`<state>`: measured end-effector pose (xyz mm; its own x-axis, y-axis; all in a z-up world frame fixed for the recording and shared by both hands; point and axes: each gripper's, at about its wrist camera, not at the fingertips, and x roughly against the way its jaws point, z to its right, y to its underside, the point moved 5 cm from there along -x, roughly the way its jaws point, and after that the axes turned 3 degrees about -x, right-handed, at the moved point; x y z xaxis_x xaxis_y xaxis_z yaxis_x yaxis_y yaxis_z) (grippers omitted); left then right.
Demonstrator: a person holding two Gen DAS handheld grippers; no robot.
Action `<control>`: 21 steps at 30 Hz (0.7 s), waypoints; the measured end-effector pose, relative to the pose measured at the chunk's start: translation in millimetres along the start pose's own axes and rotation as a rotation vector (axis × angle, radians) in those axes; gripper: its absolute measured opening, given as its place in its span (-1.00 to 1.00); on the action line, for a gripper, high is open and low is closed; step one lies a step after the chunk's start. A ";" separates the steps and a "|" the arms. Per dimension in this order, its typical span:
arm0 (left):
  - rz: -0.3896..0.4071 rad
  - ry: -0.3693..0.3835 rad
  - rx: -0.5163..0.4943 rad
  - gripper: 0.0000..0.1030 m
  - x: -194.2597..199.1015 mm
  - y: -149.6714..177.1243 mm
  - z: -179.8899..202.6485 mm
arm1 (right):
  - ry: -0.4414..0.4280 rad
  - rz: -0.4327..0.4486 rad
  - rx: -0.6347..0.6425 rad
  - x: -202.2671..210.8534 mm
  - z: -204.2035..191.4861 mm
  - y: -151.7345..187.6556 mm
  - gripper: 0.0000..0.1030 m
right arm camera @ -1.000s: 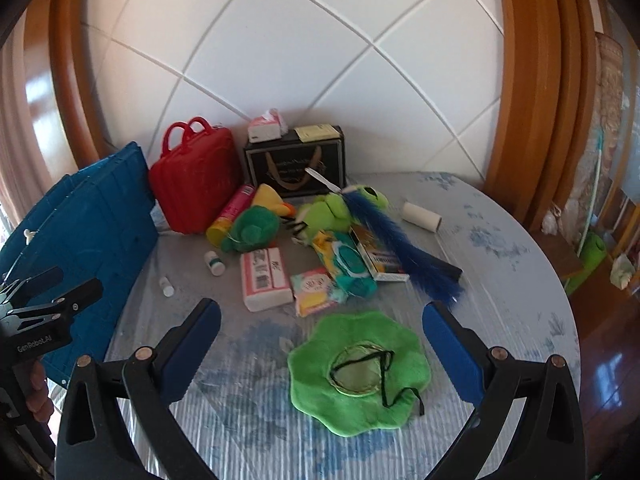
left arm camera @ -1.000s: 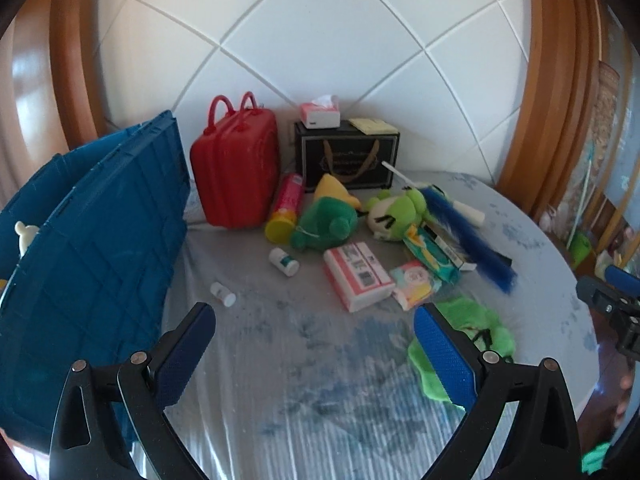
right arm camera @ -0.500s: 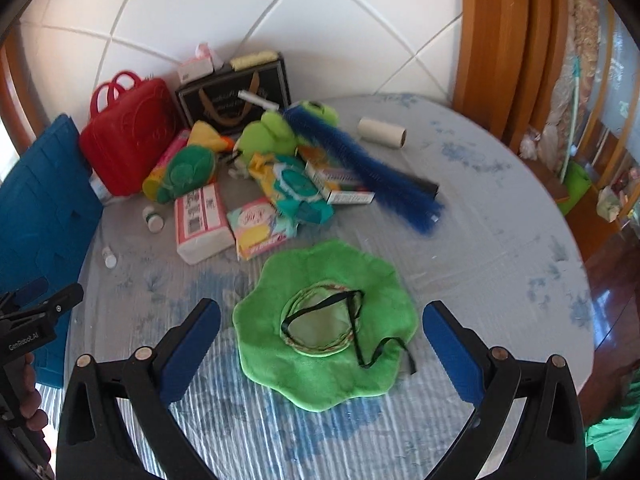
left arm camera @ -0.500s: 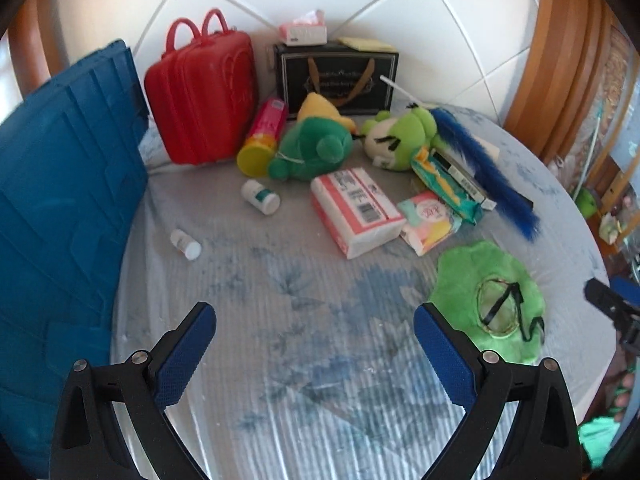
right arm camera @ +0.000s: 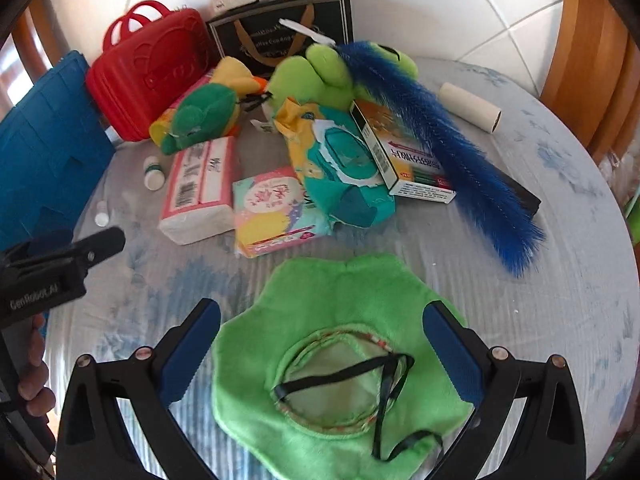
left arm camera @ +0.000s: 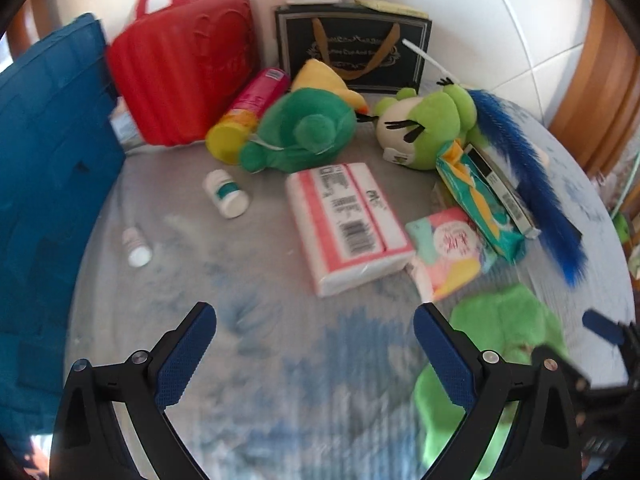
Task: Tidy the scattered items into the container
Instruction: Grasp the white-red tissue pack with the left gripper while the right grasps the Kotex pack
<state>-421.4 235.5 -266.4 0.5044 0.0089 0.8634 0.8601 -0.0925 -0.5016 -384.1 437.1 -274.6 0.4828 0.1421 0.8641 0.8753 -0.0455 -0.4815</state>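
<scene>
Blue bin (left arm camera: 48,184) stands at the far left edge of the table (right arm camera: 560,240), nothing seen going in yet. Your right gripper (right arm camera: 322,344) hangs over the green hat (right arm camera: 340,360) at the near centre, fingers wide apart and either side of it, not touching as far as I can tell. Hat looks soft, floppy and light; pinch the brim edge, not the black strap (right arm camera: 360,372), which could snag. Your left gripper (left arm camera: 316,348) hovers above bare cloth, fingers apart, empty, pointing at the tissue pack (left arm camera: 348,224) mid-table. That pack looks squashy and light with slick wrap; take it across the short side. Blue duster (right arm camera: 440,140) lies far right over a carton (right arm camera: 404,160): long, light, grab the handle end. Two plush toys, dark green (left arm camera: 304,132) and light green (left arm camera: 428,128), sit far centre, soft, grip anywhere. Small white bottle (left arm camera: 226,194) lies left of the pack: hard, round, probably rolls, clamp across the body.
</scene>
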 end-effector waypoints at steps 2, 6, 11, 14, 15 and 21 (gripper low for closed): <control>-0.004 -0.005 -0.006 0.95 -19.3 -13.4 9.0 | -0.013 -0.006 -0.014 -11.2 7.4 -2.5 1.00; -0.021 -0.015 -0.008 0.95 -53.2 -34.0 19.2 | -0.032 0.001 -0.028 -25.3 11.4 -10.9 1.00; -0.071 -0.004 -0.011 0.99 -93.5 -39.9 19.2 | -0.062 0.002 -0.023 -48.5 1.5 -26.2 1.00; -0.071 0.043 -0.012 0.98 -98.4 -40.7 15.9 | -0.055 -0.016 -0.011 -66.1 -6.5 -31.6 1.00; -0.066 0.041 -0.017 0.96 -96.7 -39.3 12.8 | -0.053 -0.020 -0.009 -70.6 -8.8 -33.2 1.00; -0.078 -0.003 -0.056 0.91 -81.9 -11.0 -23.0 | -0.031 -0.030 0.020 -90.6 -25.4 -46.9 1.00</control>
<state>-473.8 212.8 -330.3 0.4367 0.0215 0.8994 0.8912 -0.1465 -0.4292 -468.2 401.2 -326.6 0.4552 0.1741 0.8732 0.8883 -0.0215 -0.4588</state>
